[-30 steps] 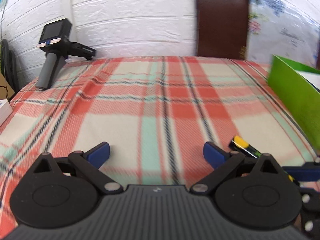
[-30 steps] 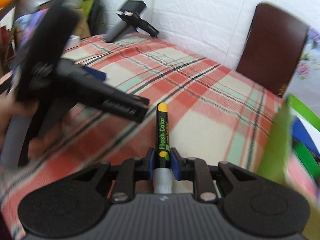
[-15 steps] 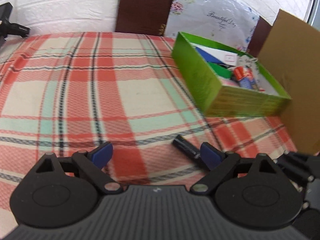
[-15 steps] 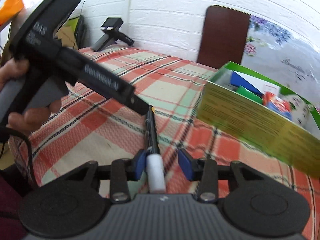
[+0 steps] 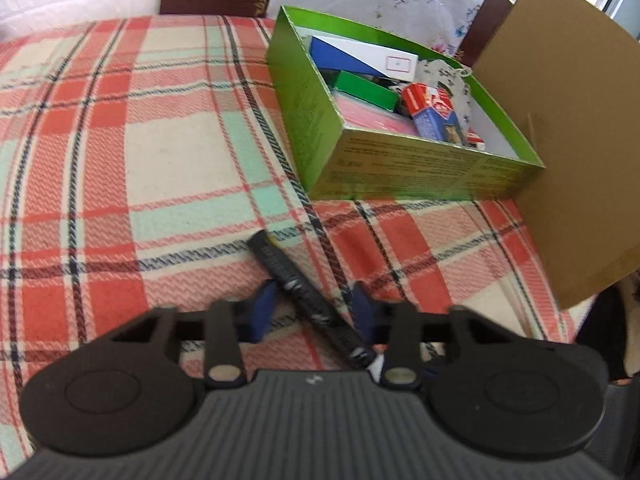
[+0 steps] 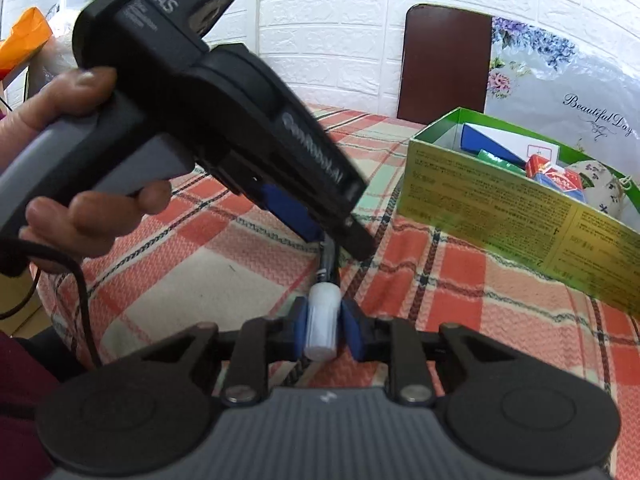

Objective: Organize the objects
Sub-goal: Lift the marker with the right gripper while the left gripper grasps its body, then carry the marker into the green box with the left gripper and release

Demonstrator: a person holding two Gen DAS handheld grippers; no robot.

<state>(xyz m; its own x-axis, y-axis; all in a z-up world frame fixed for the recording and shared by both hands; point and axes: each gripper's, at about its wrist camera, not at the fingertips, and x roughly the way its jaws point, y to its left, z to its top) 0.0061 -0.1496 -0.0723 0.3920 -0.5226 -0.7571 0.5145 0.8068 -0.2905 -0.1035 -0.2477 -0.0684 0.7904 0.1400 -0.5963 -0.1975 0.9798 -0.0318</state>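
Left wrist view: my left gripper (image 5: 310,312) has just been closing around the black marker (image 5: 298,288), which crosses slanted between its pads, near the green box (image 5: 320,120). Only the right wrist view shows my right gripper (image 6: 324,330) clamped on its white cap (image 6: 322,326).

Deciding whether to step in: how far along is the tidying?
Done: the green box already holds small cartons. In hand: the marker, its white end clamped in the right gripper, with the left gripper just closing its jaws onto the black barrel. Left: the marker is over the plaid cloth, not yet in the box.
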